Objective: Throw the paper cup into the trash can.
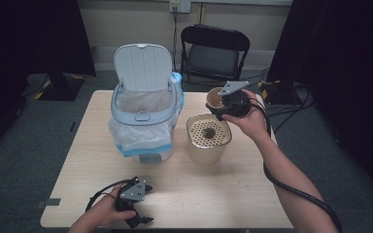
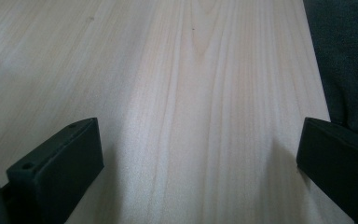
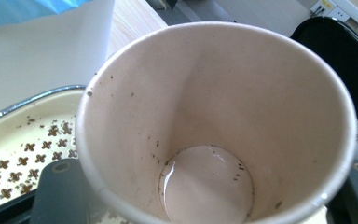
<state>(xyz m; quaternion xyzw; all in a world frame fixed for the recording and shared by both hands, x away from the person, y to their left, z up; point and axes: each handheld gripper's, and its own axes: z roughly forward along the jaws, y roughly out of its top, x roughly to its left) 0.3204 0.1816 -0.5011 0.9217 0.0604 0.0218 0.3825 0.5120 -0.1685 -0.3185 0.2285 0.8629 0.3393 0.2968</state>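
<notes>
Heads up: your right gripper is clamped on the pale paper cup, held just above and behind the cream perforated strainer tub. A little liquid and some dark specks sit at its bottom, so tilting it further over bare table could dribble them out. From the high view its mouth looks up-ish, long axis near upright but leaning. Your left gripper rests low on the light wooden table, jaws wide apart, empty.
</notes>
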